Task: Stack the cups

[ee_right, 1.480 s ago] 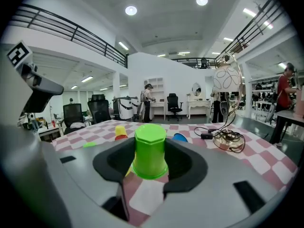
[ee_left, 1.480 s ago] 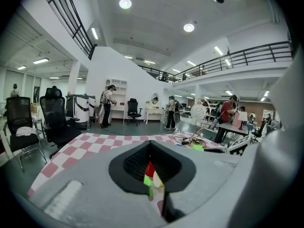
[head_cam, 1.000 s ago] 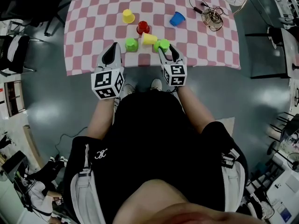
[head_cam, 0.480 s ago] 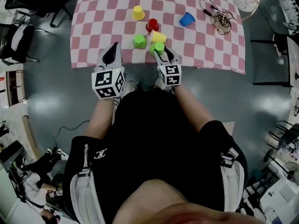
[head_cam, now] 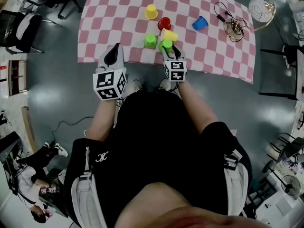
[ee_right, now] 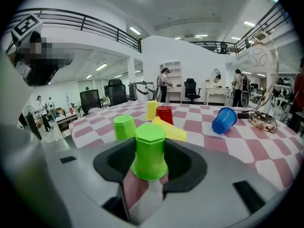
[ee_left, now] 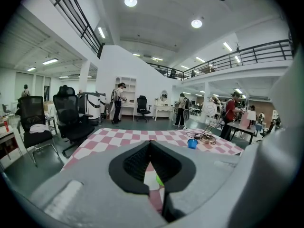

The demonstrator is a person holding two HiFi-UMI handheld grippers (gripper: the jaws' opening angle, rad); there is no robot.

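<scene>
The right gripper point(ee_right: 149, 147) is grasping a green cup point(ee_right: 150, 133); the cup is mouth down, with one jaw on each side of it; it sits near the front edge of the worktop point(head_cam: 118, 13), and I cannot tell if its rim touches the cloth or hangs just above it; the left gripper point(ee_left: 150, 143) is clenched with nothing in it, and it waits at the near edge of the worktop

The step in hand looks like this: put the held cup over the second green cup point(ee_right: 124, 126), which stands mouth down close by on the left; to do it well, lift the held cup high enough to clear the top of that cup; keep it straight, not tipped; bring it right above, so the two cups line up; then go straight down, slow, until it slides on; let go only when it sits snug

Take care with the yellow cup lying on its side point(ee_right: 170, 131); it is just behind and could roll if bumped; the red cup point(ee_right: 165, 114) is behind it too; squeeze the thin cup softly, as it would likely bend
</scene>
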